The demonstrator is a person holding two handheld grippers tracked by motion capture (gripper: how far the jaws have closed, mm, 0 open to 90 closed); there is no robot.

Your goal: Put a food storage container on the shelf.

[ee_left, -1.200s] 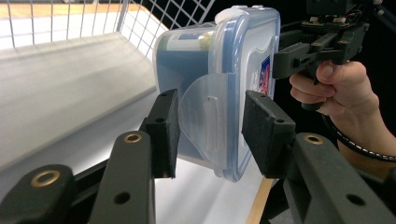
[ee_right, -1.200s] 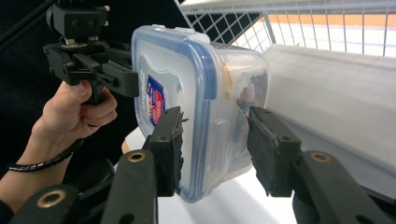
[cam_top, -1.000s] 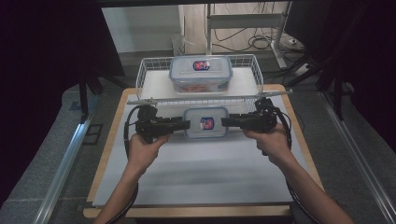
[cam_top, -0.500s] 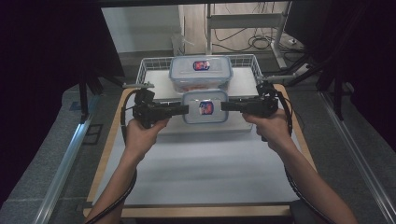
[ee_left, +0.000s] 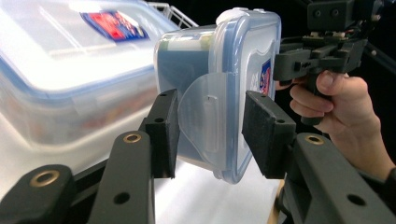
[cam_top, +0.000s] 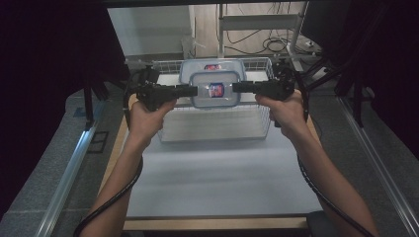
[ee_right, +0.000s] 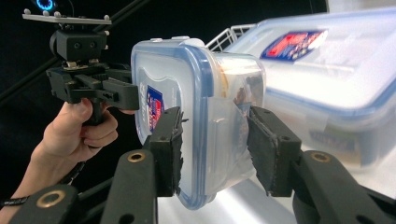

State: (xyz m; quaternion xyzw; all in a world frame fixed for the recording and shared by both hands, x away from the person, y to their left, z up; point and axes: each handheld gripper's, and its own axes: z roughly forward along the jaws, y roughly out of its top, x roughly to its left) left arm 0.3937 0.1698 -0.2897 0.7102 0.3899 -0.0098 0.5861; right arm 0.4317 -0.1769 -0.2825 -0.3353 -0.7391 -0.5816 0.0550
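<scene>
The small clear plastic food box with a blue-rimmed snap lid (cam_top: 216,89) hangs in the air above the white wire basket (cam_top: 216,129) at the far edge of the bench (cam_top: 217,182), carried level between two grips. The left hand-held gripper (cam_top: 192,90) clamps one short end, its foam pads pressed on either side of the lid's clear locking flap (ee_left: 205,122); the right hand-held gripper (cam_top: 238,87) clamps the opposite end the same way. Pinching both ends likely keeps the box from tipping or twisting, since one narrow grip at an end would let it sag. A larger clear plastic box with the same red-and-blue label (cam_top: 212,67) already sits in the basket, just behind and below, so the small one appears headed on top of it or beside it.
</scene>
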